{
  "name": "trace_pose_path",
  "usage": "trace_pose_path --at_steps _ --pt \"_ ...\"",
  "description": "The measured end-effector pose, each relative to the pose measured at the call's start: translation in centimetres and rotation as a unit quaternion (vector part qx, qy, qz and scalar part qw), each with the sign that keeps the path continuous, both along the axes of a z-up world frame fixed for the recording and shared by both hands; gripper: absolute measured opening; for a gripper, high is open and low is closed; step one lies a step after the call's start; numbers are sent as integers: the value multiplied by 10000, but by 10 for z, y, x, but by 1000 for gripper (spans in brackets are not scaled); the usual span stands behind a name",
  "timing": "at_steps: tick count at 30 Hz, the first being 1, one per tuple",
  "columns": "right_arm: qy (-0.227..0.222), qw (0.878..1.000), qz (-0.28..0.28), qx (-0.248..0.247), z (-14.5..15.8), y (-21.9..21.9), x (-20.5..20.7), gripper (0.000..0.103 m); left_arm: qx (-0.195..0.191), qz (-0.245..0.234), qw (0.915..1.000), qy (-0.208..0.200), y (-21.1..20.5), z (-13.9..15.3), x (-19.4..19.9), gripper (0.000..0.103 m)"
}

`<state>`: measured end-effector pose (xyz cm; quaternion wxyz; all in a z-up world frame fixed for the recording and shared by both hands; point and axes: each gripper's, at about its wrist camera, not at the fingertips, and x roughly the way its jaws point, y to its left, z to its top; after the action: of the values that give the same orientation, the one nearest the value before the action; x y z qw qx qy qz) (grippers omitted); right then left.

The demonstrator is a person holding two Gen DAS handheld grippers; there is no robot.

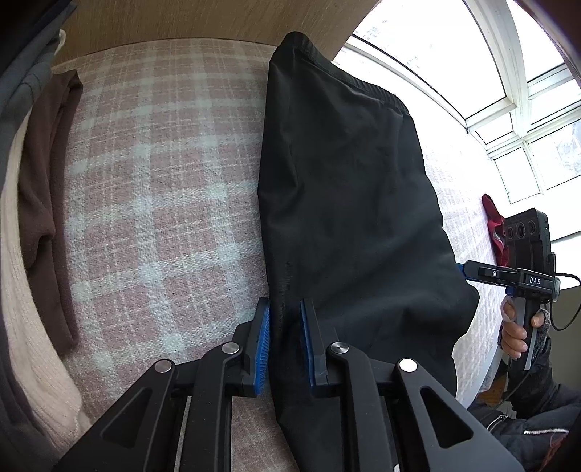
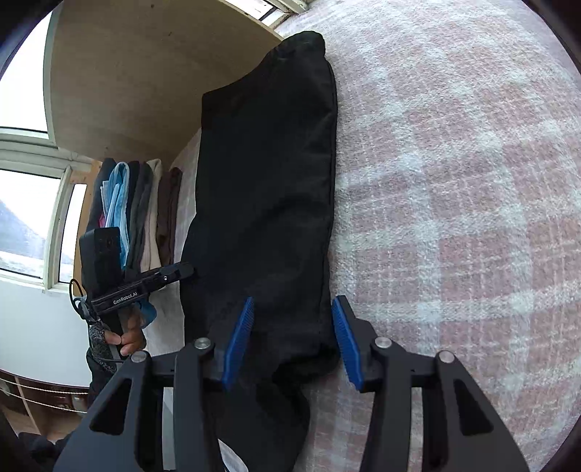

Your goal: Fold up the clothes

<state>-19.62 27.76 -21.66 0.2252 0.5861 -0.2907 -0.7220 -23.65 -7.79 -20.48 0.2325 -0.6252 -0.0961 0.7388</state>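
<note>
A black garment (image 1: pixel 348 203) lies folded lengthwise on a pink plaid bed cover (image 1: pixel 163 199). My left gripper (image 1: pixel 285 308) straddles its near left edge. The blue pads stand a narrow gap apart with the cloth lying flat between them, not pinched up. In the right wrist view the same garment (image 2: pixel 268 188) stretches away from me. My right gripper (image 2: pixel 292 305) is open wide over its near right edge, one pad above the cloth and the other just beside it. Each gripper also shows in the other view, the right one (image 1: pixel 468 270) and the left one (image 2: pixel 185 270), each held by a hand.
Folded clothes are stacked along the bed's side, brown (image 1: pixel 47 203) and cream (image 1: pixel 21 290) among them, seen also as a stack (image 2: pixel 138 210). A wooden headboard (image 1: pixel 181 18) stands at the far end. A red cloth (image 1: pixel 492 214) lies near the bright window (image 1: pixel 508 72).
</note>
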Motion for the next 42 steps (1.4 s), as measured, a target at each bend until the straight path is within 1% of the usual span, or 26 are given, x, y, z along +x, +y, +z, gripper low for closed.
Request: trace_pose_path --at_steps 1,2,3,4,5,7,8,11,13,15,18,21,23,25,27,29,31,34,37,38,40,42 --pt "47 9999 89 58 0 -4 0 34 -71 -57 10000 19 3 1 0 14" --pt "95 9997 179 117 0 -9 1 11 -164 -125 9998 49 6 2 0 13" --pt "142 9994 268 175 1 -13 1 8 -258 -193 9994 80 10 3 0 11" --pt "188 9993 292 158 2 -14 1 8 -278 -252 9993 80 11 2 0 8" --pt "233 9994 232 45 4 -11 2 7 -265 -305 9992 66 12 1 0 2" --pt "322 9993 113 -182 9 -4 2 7 -127 -271 9995 79 10 1 0 2" --pt "423 9986 45 -324 16 0 3 7 -5 -229 9997 81 9 2 0 2" --pt "950 9919 -188 -826 56 19 5 7 748 -9 9967 318 -1 28 3 1" --pt "1333 9838 -333 -1155 91 32 6 7 1016 120 9927 644 -7 58 7 1" --pt "1744 9731 -421 -1448 129 45 9 7 1239 185 9862 1080 -11 96 13 1" --pt "2331 9580 -452 -1606 181 54 17 7 1446 218 9729 1794 -18 159 28 1" --pt "2844 9449 -338 -1588 230 49 25 7 1462 190 9581 2454 -22 219 43 2" --pt "3083 9372 -212 -1620 252 43 32 7 1398 197 9490 2819 -23 251 58 2" --pt "3251 9307 -37 -1674 268 37 40 7 1331 220 9414 3091 -24 276 74 2" --pt "3398 9268 227 -1584 281 24 47 7 1263 386 9369 3236 -28 293 89 2" --pt "3435 9260 552 -1463 291 3 47 7 1032 691 9362 3289 -37 301 105 2" --pt "3461 9283 848 -1059 299 -25 46 7 764 1067 9377 3218 -48 304 120 2" --pt "3532 9243 1328 -568 311 -72 43 7 279 1541 9393 3054 -73 305 140 2" --pt "3575 9190 1646 -225 324 -125 36 7 -159 1757 9403 2912 -98 313 154 2" --pt "3636 9153 1729 -114 330 -144 35 7 -334 1779 9397 2900 -106 318 157 2" --pt "3780 9072 1847 63 343 -182 35 7 -575 1824 9364 2943 -124 333 164 2" --pt "3897 9003 1928 218 355 -218 34 7 -708 1842 9301 3098 -148 350 168 2"
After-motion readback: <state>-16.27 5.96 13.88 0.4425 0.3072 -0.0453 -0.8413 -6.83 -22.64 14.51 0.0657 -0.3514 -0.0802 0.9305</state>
